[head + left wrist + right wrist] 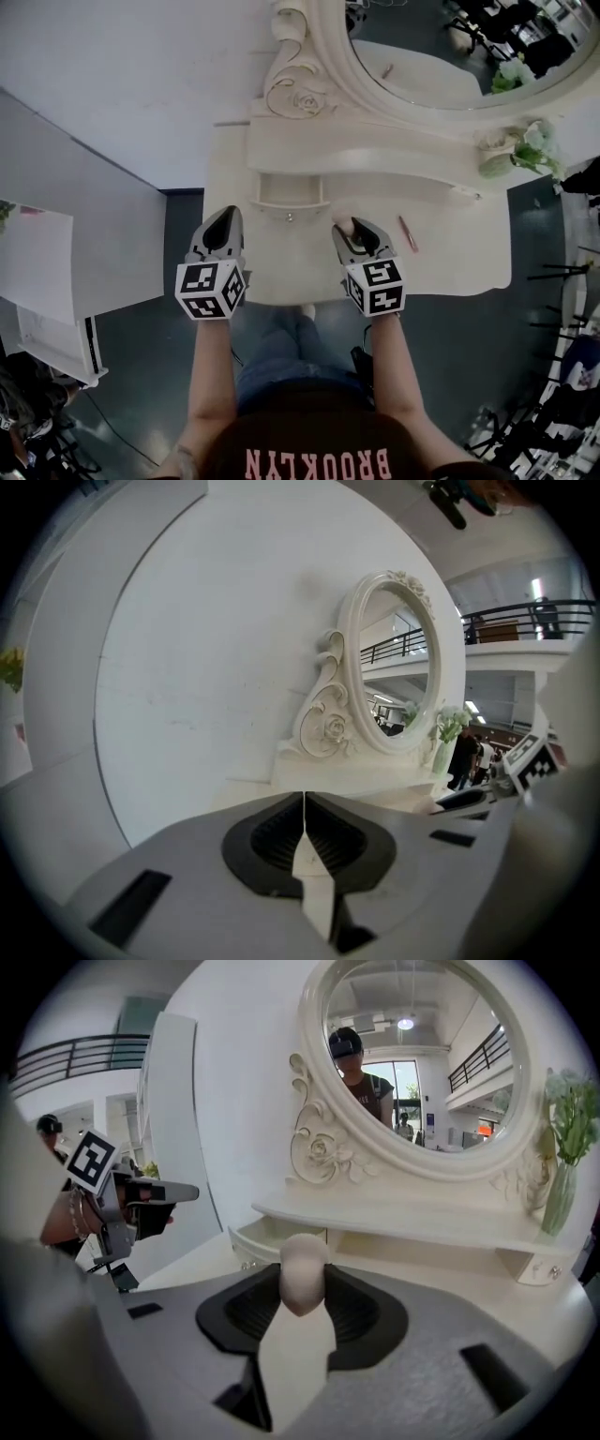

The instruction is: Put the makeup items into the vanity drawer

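Left tool [303, 803] closed, ornate mirror [401, 667] beyond

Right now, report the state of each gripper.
Left gripper: closed, nothing between the jaws.
Right gripper: closed on a pale makeup sponge.

We see soft, even light across the head view: the wall [141, 75] and vanity [450, 262] read bright, almost washed out, while the floor [178, 234] is dark, and only a faint shadow sits under the shelf [375, 150]. Both gripper views bulge and bend toward their edges and fall to black corners. Their near foreground is blurred; the far mirror [412, 1082] is sharper, with a lamp [405, 1024] glaring in the glass.
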A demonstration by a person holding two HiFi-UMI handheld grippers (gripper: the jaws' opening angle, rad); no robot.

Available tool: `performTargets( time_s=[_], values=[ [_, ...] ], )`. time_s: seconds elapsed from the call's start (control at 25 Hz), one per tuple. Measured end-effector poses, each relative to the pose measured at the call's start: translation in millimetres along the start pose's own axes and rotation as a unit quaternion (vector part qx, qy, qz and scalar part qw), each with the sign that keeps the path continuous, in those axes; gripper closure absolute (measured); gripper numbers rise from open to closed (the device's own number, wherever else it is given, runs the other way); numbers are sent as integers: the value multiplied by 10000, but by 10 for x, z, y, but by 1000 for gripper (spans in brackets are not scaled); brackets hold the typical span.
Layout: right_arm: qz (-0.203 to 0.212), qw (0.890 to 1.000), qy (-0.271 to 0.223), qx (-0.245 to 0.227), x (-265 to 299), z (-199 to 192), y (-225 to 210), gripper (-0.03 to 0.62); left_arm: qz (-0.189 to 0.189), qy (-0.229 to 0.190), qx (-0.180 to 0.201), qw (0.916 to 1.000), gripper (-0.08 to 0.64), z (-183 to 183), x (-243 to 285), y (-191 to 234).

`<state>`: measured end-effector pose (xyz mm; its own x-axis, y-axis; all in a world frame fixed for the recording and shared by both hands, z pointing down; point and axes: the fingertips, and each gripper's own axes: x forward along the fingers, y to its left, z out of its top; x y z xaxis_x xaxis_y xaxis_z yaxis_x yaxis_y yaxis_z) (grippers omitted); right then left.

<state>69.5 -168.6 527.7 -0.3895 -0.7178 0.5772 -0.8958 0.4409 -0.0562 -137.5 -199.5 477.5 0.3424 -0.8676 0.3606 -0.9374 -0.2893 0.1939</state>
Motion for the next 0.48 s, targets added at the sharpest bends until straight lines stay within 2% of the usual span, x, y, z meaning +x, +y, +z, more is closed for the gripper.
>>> performTargets(
  time_s=[0.2,0.48],
  values=[
    [-76,9994,-323,-96,-62,364,-93,459,77,-319,64,9994,554,320,-44,24],
    [22,9985,-506,-195,112,660,-84,459,196,-523,92,9984,554,543,3,186]
  ],
)
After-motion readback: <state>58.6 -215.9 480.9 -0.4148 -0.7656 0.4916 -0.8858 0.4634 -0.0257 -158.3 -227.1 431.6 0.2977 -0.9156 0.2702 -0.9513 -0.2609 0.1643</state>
